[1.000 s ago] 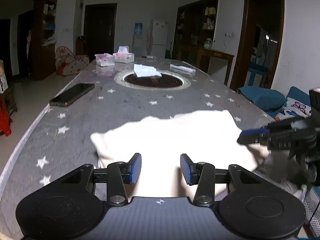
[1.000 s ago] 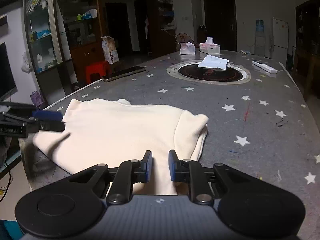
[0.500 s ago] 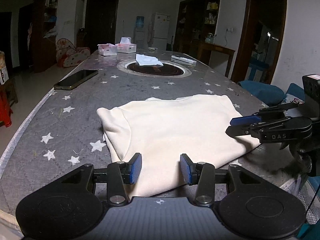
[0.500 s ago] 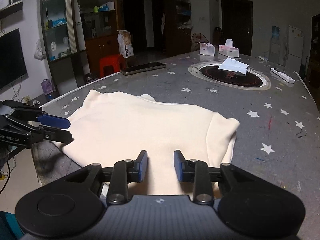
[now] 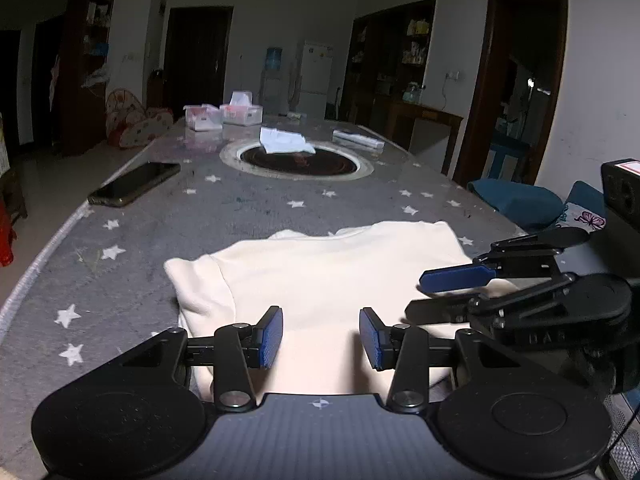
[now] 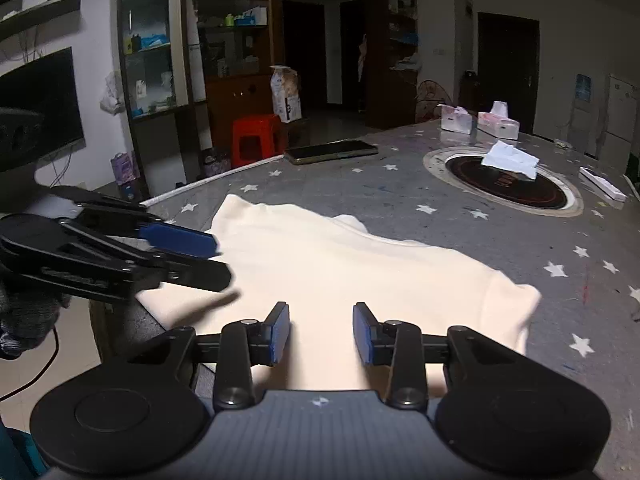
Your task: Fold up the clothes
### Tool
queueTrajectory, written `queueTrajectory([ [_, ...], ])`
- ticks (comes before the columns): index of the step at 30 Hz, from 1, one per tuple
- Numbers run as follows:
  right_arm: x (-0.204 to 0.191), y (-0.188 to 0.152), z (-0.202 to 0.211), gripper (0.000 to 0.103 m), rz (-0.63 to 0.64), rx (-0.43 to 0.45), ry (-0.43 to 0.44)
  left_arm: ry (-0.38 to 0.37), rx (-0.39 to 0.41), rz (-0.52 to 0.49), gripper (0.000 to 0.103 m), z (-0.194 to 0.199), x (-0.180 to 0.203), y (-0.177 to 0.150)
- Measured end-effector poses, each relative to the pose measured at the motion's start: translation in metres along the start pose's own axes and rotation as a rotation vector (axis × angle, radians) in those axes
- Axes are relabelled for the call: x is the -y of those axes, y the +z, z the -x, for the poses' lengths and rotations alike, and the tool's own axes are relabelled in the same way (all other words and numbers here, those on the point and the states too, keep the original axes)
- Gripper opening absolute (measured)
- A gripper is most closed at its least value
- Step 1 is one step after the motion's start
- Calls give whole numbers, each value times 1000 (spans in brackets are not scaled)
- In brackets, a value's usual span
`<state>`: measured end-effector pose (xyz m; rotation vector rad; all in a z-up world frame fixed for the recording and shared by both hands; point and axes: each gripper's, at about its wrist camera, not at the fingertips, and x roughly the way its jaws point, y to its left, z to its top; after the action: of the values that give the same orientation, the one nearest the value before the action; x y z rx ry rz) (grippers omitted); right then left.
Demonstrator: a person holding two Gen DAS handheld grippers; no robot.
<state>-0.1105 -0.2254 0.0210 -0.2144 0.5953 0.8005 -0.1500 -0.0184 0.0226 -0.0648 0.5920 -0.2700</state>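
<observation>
Both my left gripper [image 5: 321,338] and right gripper [image 6: 321,333] gape over the partly folded cream garment [image 5: 320,272], final folds pending.

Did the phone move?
No. The phone lies by the table's left edge, left of the round hob, same as before.

Both tongs, left [image 5: 320,338] and right [image 6: 321,334], gape empty.
</observation>
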Motion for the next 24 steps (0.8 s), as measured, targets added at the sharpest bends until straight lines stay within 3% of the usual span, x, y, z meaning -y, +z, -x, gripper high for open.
queueTrajectory([
  [6,9,6,-4,37,-15,-11,12,-3,-9,7,45,-5,-3,-4],
  [13,39,29,-25,37,-33,10,-56,-8,-7,13,46,-4,-5,-6],
  [18,63,34,-51,38,-76,-27,-81,-13,-10,15,46,-4,-7,-6],
  [24,65,42,-49,37,-87,-14,-83,-9,-5,25,46,0,-8,0],
])
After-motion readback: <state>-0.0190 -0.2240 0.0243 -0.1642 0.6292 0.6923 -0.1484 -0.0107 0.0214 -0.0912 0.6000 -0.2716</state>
